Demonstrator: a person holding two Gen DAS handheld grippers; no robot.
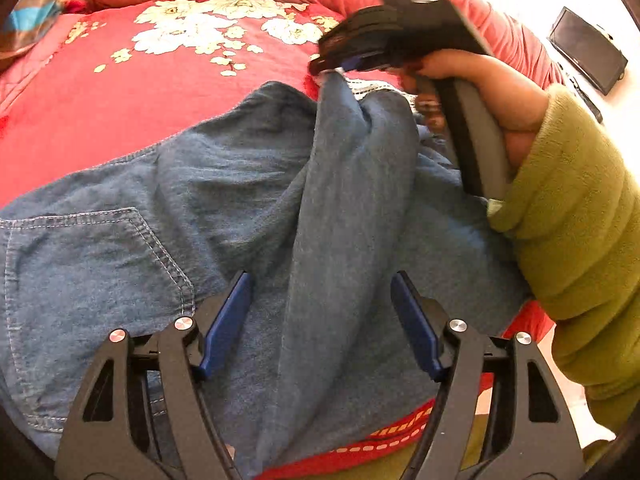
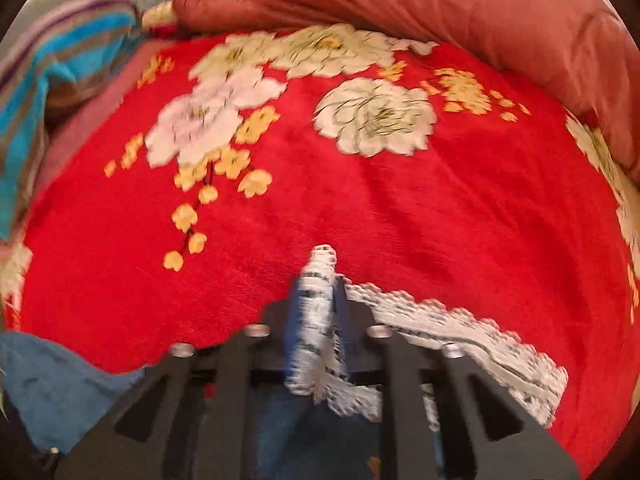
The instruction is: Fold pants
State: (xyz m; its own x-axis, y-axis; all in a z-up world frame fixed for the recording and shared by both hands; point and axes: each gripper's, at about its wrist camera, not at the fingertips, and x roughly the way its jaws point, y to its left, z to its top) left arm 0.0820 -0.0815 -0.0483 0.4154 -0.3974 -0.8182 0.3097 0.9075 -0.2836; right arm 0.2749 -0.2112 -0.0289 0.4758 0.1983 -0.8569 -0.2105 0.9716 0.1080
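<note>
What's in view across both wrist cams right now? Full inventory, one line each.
pants: 1, blue denim with a white lace hem, spread across the bedspread, one part pulled up.
bedspread: 1, red with white and yellow flowers, under the pants.
quilt: 1, salmon pink, bunched along the far edge.
striped cloth: 1, turquoise, brown and purple, far left.
flat black object: 1, on the pale floor at right; cannot tell what it is.
left gripper: 1, black with blue pads, open over the denim, not pinching it.
right gripper: 1, black, shut on the lace hem.
hand: 1, holding the right gripper.
sleeve: 1, olive green, right arm.
</note>
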